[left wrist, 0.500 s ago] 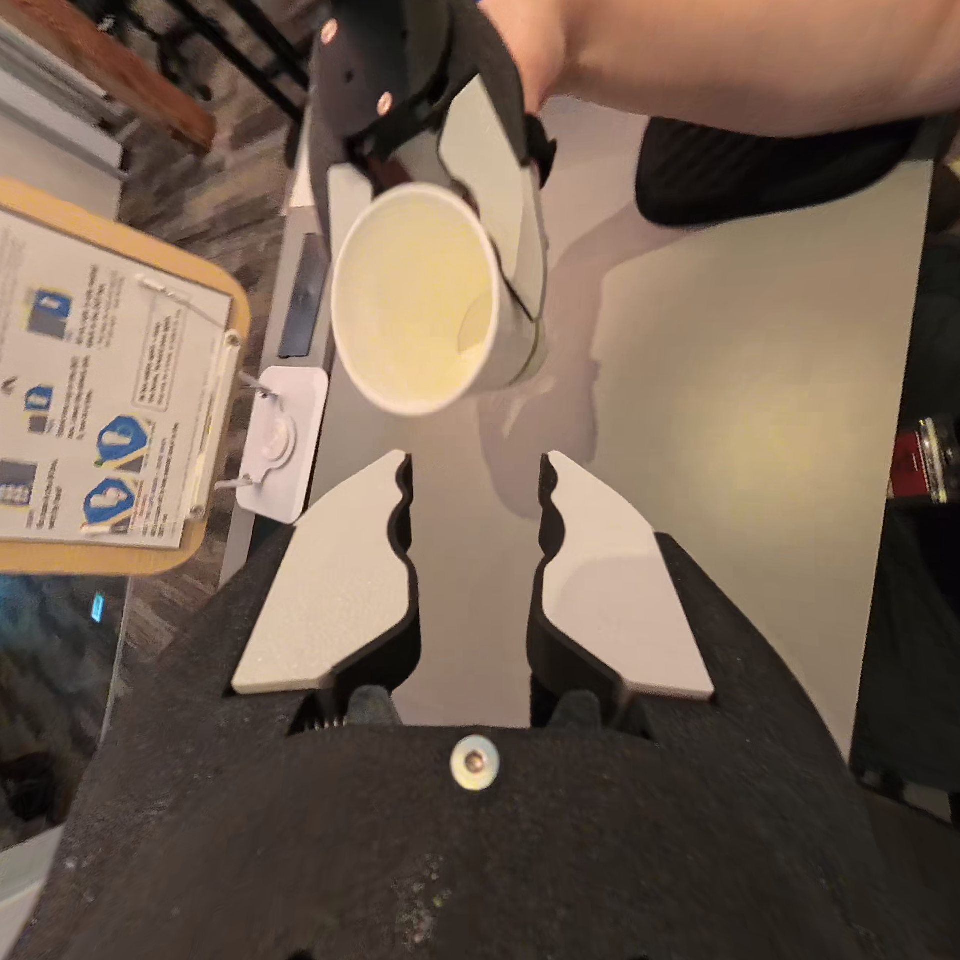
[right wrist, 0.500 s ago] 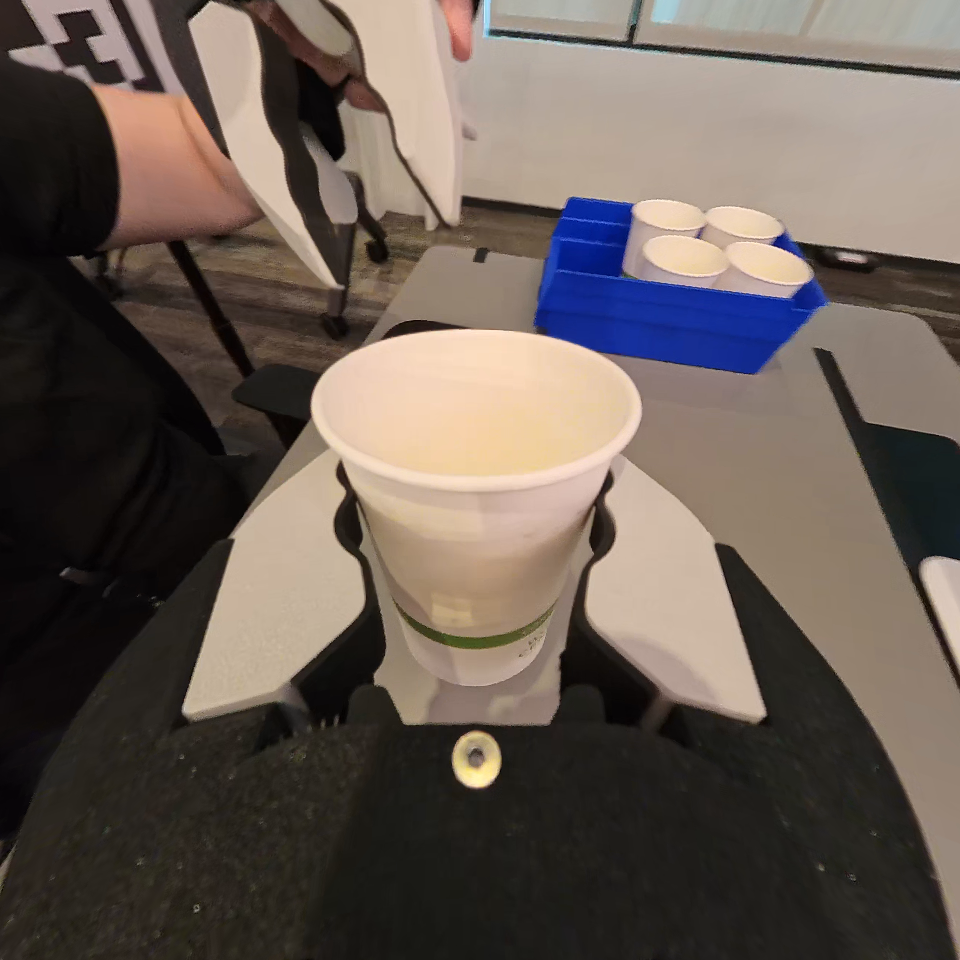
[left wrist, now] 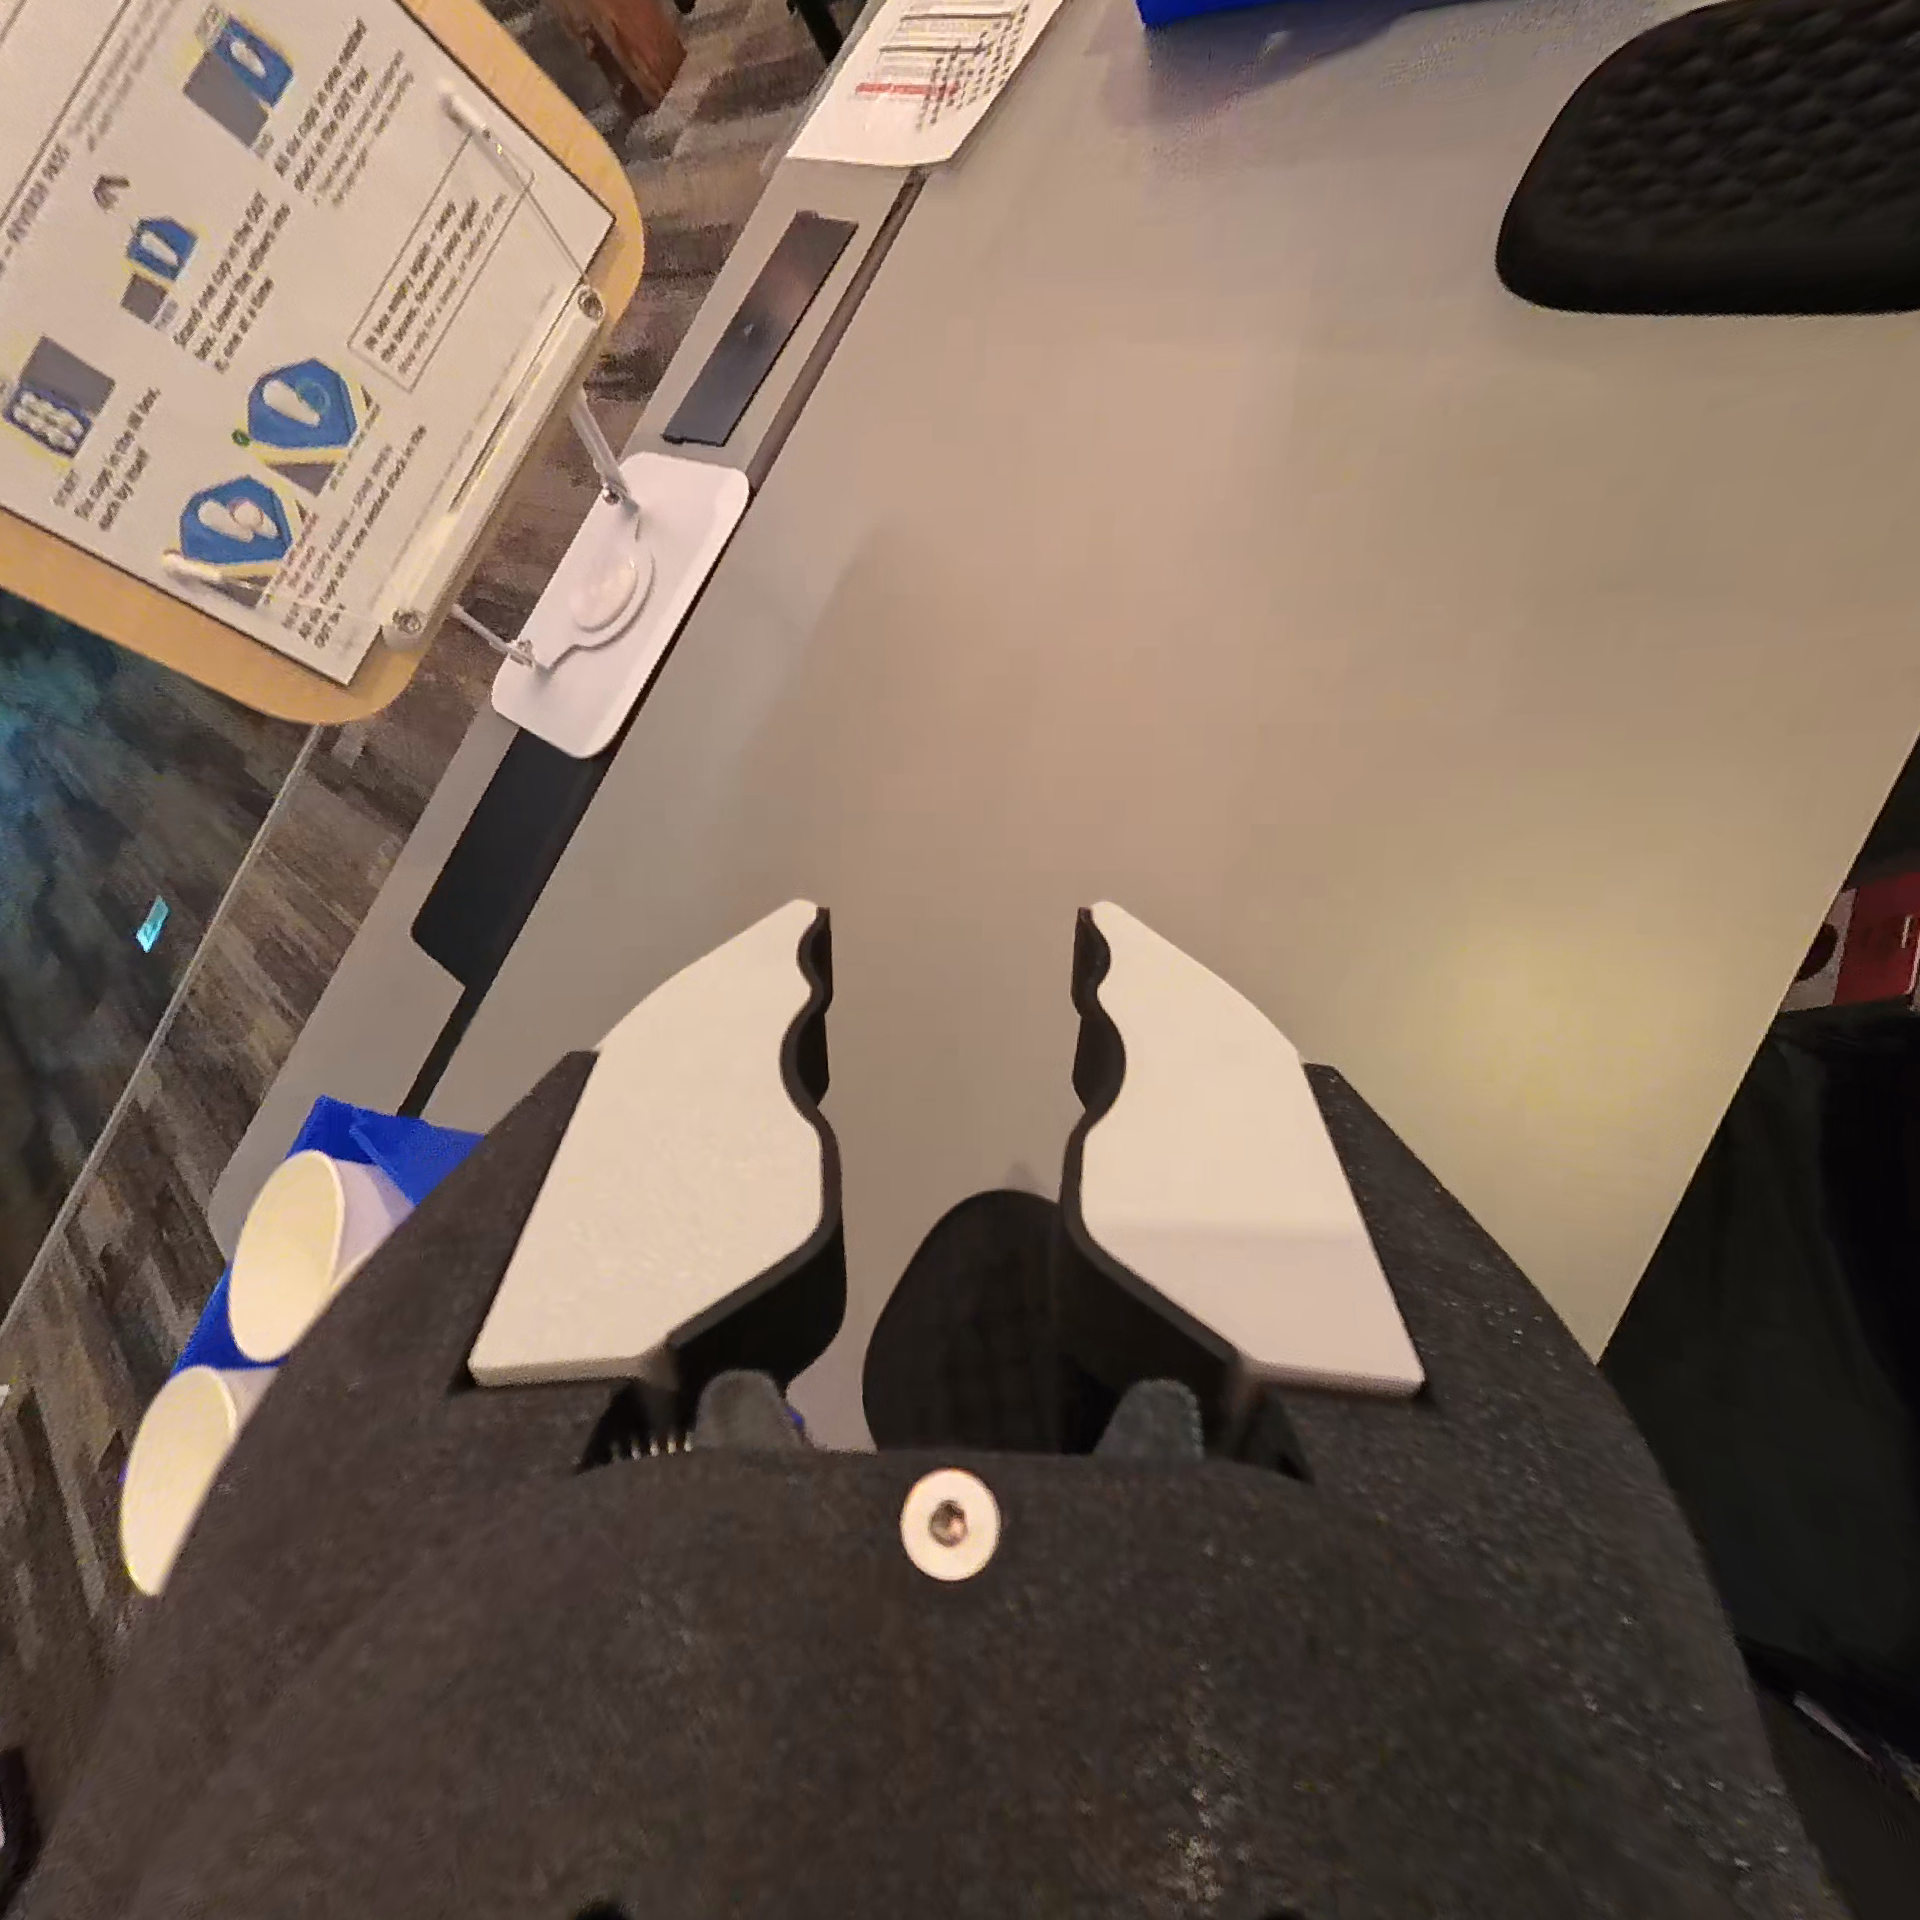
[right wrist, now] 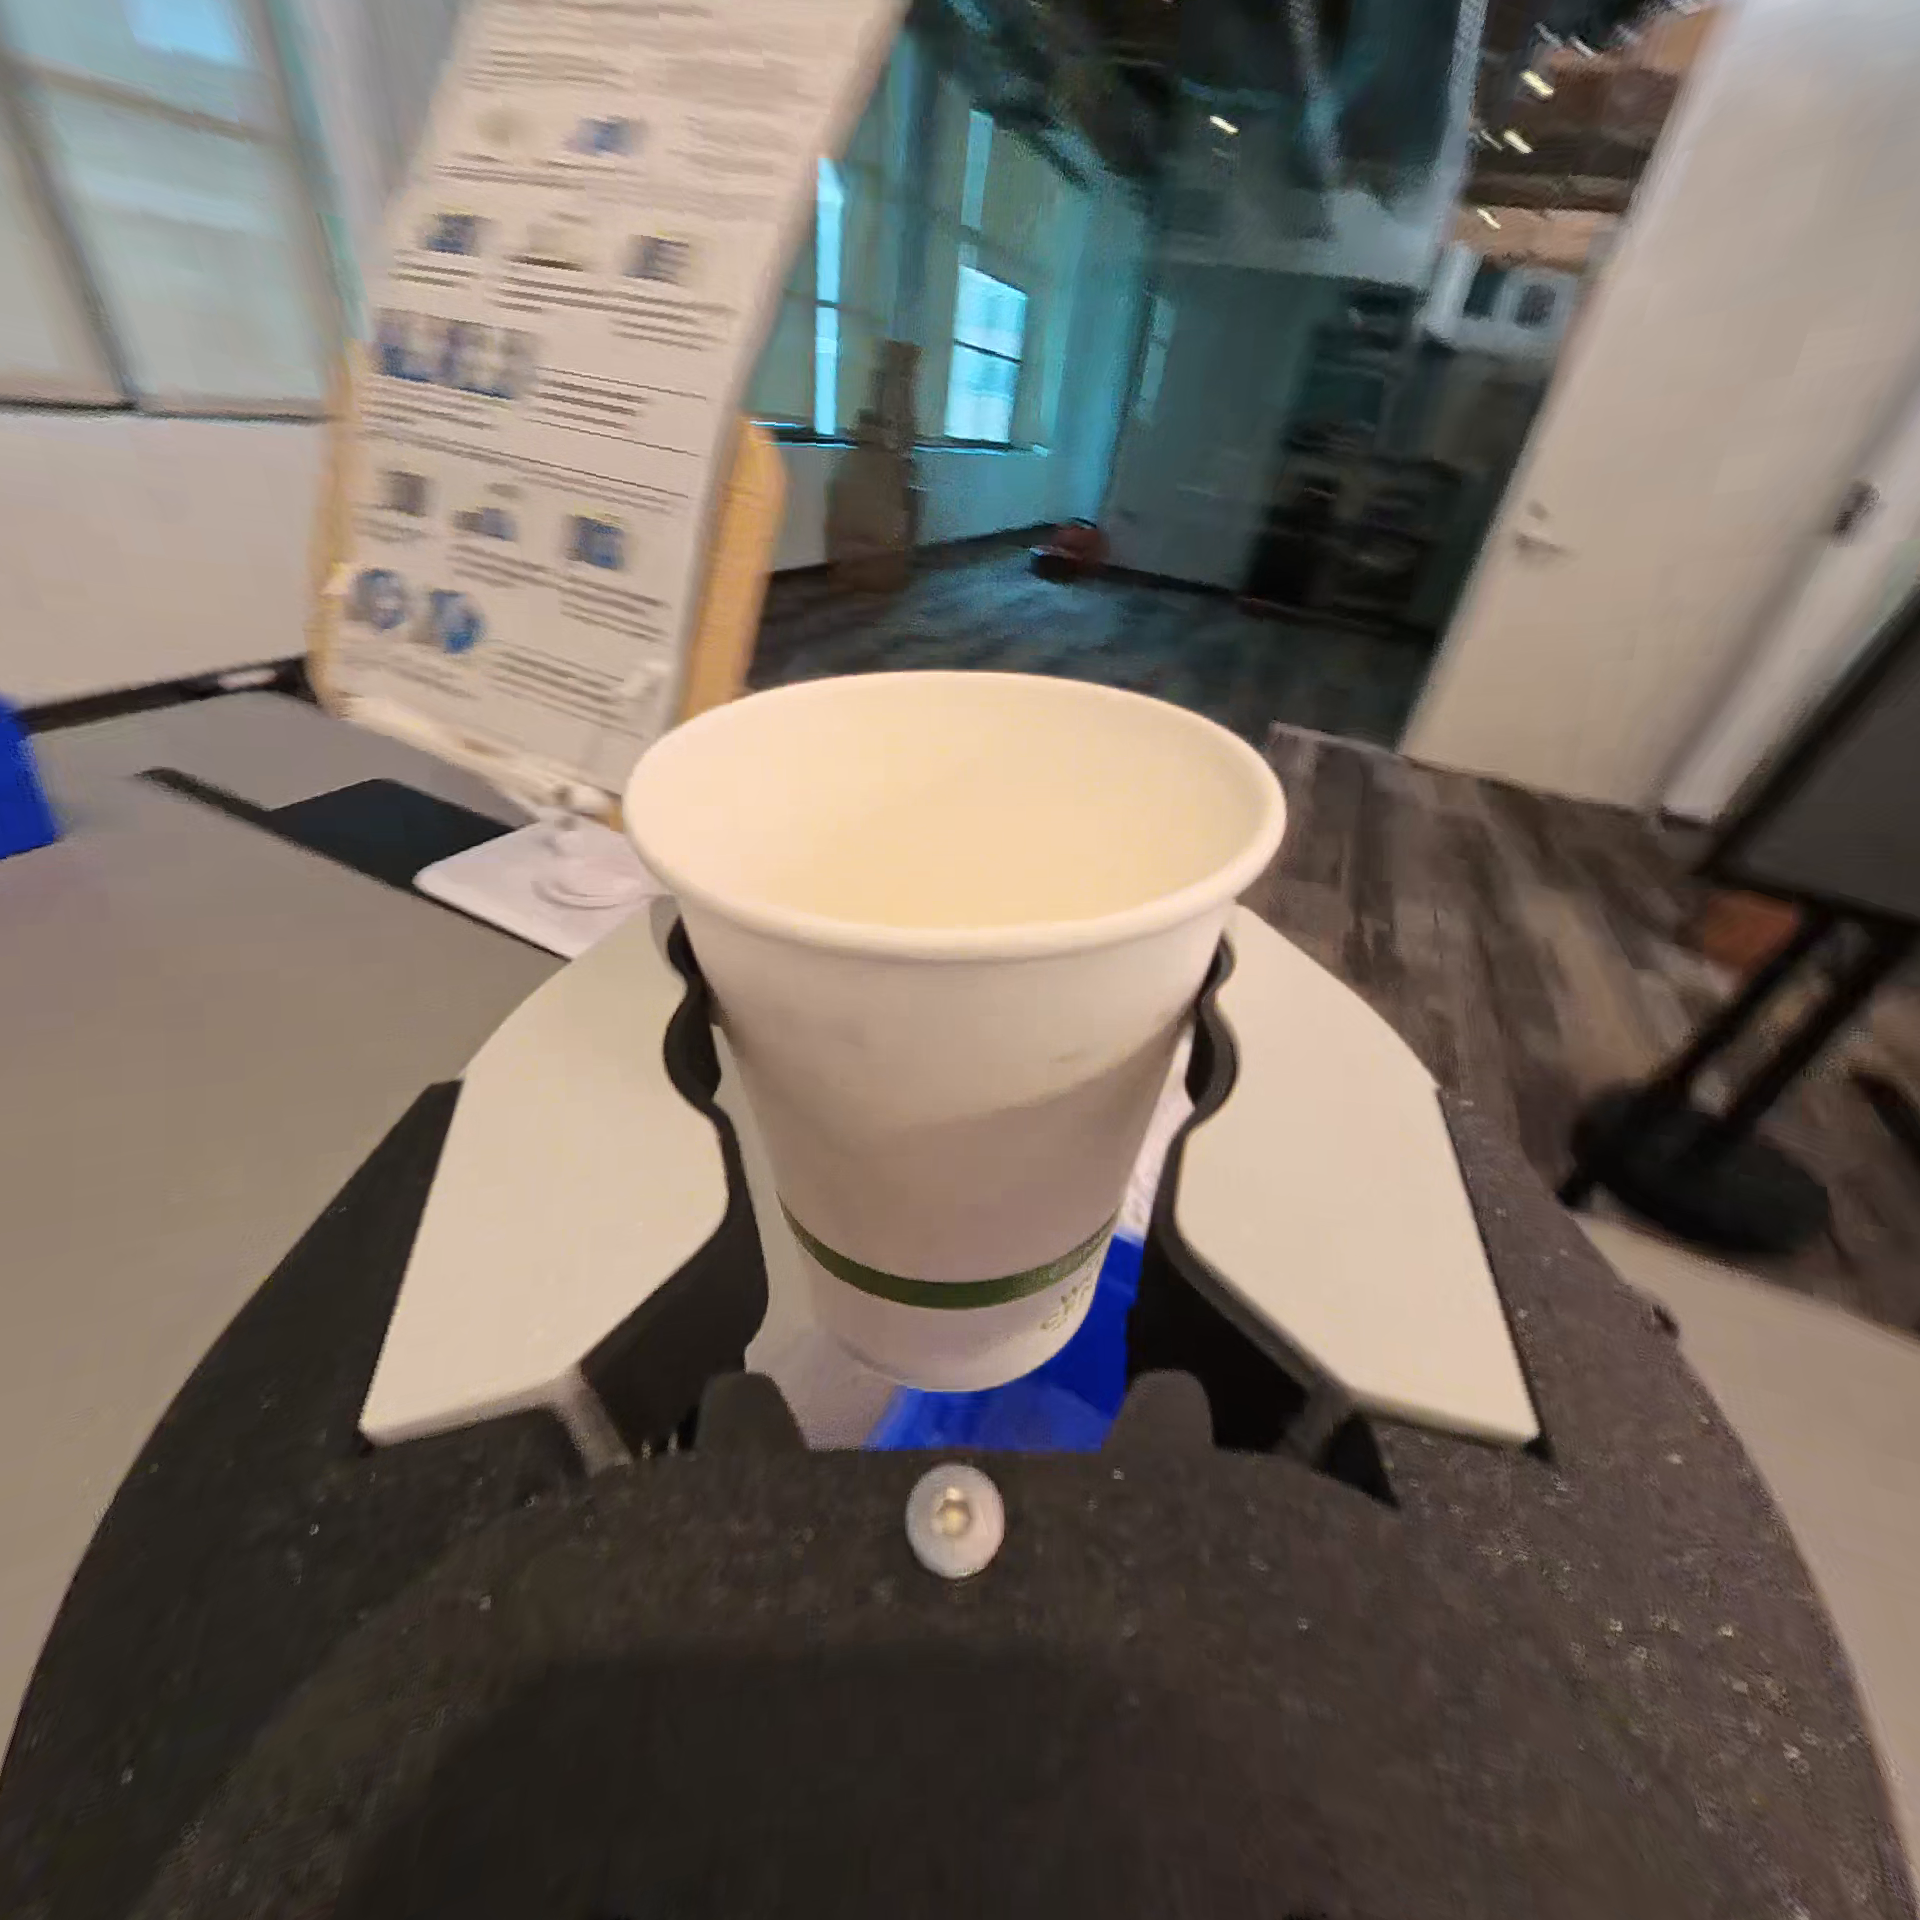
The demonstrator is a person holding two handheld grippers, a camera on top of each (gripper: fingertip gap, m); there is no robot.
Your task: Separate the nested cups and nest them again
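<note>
Grey bench [left wrist: 1195,582] fills most of the left wrist view, with wood-pattern flooring beyond its left edge. The left tool [left wrist: 951,920] hangs over bare bench with its jaws spread and nothing between them. At that left edge stands a white base plate [left wrist: 623,603] carrying a tilted instruction board [left wrist: 270,312]. Low on the left, half hidden behind the tool's body, a blue bin [left wrist: 400,1143] shows with two white cups [left wrist: 286,1268] inside it, their open mouths turned toward the camera. A dark pad [left wrist: 1725,166] lies toward the far right corner of the bench.

Out of the right wrist view comes an office room with windows, a glass partition and a white door, much of it blurred. The right tool [right wrist: 951,940] is clenched on a white paper cup [right wrist: 951,997], its contoured jaws pressing the wall on both sides below the rim. The cup stands upright, long axis vertical, mouth up, green band near its base; it looks empty. Blue, probably the bin, shows directly beneath its bottom.

My reading: one cup is held alone above the bin, so this is either a separated cup being set down or one being carried back to nest. The next move calls for keeping the cup upright, centring its base over its target and lowering it straight.
</note>
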